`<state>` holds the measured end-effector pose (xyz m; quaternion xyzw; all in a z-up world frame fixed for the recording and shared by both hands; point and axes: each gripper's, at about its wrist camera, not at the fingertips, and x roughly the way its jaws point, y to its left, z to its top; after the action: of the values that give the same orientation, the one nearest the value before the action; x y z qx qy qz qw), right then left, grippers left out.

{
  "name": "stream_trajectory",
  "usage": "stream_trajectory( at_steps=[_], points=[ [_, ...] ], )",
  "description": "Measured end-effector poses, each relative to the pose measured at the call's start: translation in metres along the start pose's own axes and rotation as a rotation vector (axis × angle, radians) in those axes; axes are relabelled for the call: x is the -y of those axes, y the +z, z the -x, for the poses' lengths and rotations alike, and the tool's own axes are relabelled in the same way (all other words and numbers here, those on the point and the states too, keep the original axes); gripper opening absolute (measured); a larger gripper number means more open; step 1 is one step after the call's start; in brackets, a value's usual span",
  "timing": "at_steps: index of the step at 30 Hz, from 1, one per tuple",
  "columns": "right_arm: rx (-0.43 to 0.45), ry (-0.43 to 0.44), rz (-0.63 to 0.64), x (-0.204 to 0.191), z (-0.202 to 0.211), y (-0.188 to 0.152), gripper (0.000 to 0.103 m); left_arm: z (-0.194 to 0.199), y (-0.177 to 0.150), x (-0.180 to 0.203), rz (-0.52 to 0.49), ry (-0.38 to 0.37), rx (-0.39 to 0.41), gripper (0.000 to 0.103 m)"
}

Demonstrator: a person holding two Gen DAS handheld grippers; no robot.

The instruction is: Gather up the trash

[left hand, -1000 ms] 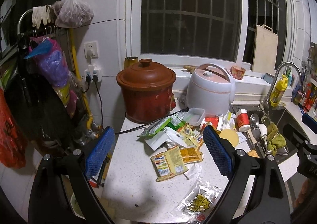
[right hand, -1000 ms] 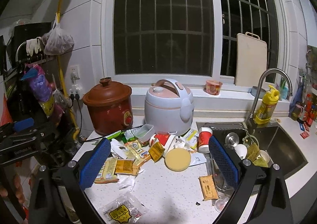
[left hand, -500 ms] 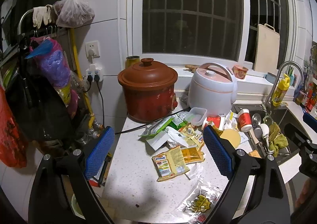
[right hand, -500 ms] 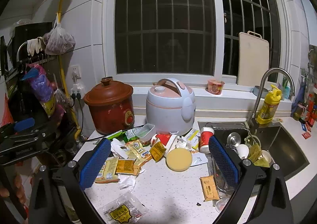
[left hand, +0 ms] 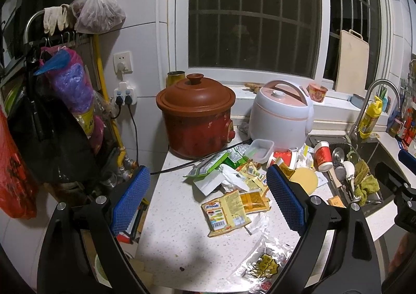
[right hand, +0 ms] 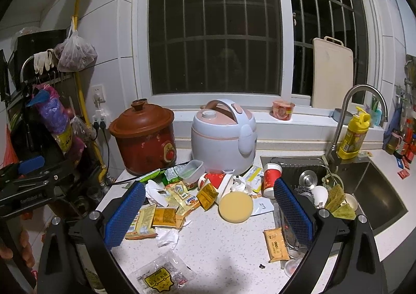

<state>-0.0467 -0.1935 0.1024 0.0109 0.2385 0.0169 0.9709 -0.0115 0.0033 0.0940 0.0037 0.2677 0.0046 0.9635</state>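
Many wrappers (left hand: pixel 226 209) strewn on table (left hand: pixel 171 226) | light, thin, crinkly, slippery | pinch at raised edge | left tongs (left hand: pixel 208 200), right tongs (right hand: pixel 208 211) spread wide, holding nothing

You are holding the left gripper (left hand: pixel 208 196) with its jaws spread wide and nothing between the blue pads (left hand: pixel 130 199). You are holding the right gripper (right hand: pixel 209 209) in the same wide-spread condition, with its blue pads (right hand: pixel 293 209) bare. Both are pointing forward and slightly downward, apart from each other, and neither is touching anything.
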Motion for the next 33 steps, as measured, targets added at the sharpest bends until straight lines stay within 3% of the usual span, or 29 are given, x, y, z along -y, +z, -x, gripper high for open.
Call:
stream_trajectory(
  at_steps=[33],
  points=[
    [-0.018, -0.002, -0.011, 0.0008, 0.0015, -0.0029, 0.098, -0.0003, -0.0011, -0.0025, 0.002, 0.005, -0.004, 0.089]
  ],
)
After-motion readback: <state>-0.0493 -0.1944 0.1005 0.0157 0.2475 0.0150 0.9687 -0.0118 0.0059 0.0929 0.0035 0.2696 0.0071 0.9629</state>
